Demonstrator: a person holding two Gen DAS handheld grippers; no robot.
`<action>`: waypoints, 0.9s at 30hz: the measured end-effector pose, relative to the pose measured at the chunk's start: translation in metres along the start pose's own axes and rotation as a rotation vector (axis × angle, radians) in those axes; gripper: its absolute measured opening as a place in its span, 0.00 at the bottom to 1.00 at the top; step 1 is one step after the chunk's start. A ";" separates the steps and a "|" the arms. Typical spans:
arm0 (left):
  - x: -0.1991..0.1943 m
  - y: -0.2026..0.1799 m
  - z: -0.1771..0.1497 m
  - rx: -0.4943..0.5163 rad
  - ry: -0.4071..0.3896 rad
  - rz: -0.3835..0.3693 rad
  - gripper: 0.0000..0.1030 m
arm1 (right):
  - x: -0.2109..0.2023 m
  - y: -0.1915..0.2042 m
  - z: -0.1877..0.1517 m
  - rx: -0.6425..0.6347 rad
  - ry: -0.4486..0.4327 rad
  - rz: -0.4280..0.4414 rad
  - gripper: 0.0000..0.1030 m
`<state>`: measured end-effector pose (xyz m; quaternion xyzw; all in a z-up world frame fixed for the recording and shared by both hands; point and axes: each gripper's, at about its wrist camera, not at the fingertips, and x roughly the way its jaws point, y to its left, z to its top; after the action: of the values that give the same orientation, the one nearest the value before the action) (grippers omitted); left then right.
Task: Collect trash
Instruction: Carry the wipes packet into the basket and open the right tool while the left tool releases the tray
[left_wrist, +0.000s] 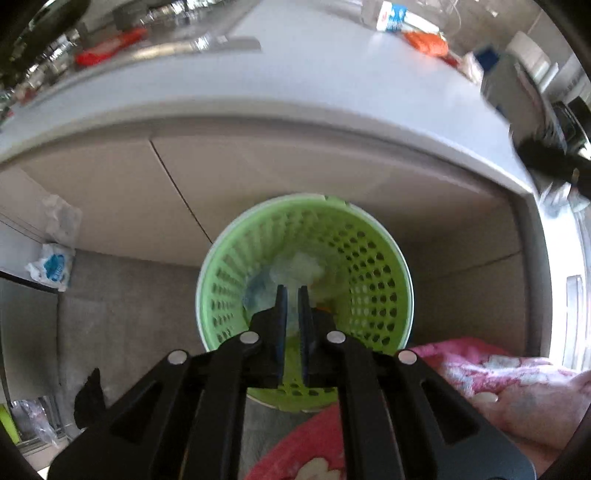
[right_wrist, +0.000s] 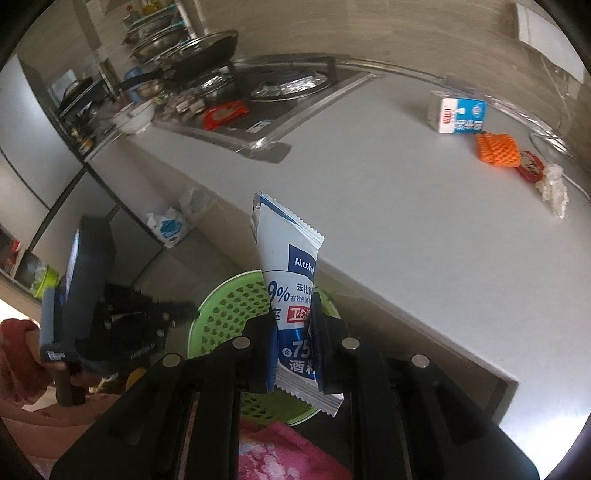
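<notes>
A green perforated waste basket stands on the floor under the counter edge, with pale crumpled trash inside. My left gripper hangs over its mouth, jaws nearly together with a thin gap and nothing between them. My right gripper is shut on a white and blue alcohol wipe packet, held upright above the basket. The left gripper body shows at the left of the right wrist view.
On the white counter lie a blue and white milk carton, an orange foam net, a red wrapper and a white tissue wad. A stove with pans is behind. Pink cloth is close below.
</notes>
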<state>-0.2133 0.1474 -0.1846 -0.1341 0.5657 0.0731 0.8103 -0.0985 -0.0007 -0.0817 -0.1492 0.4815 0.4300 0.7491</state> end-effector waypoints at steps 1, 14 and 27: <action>-0.006 0.001 0.004 -0.010 -0.014 0.000 0.05 | 0.002 0.003 -0.001 -0.014 0.006 0.005 0.15; -0.053 -0.001 0.041 -0.051 -0.187 0.158 0.57 | 0.064 0.034 -0.028 -0.204 0.148 0.107 0.16; -0.056 0.002 0.046 -0.091 -0.204 0.193 0.68 | 0.109 0.039 -0.045 -0.259 0.238 0.146 0.57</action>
<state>-0.1923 0.1644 -0.1179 -0.1076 0.4866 0.1895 0.8460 -0.1381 0.0481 -0.1888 -0.2590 0.5169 0.5211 0.6279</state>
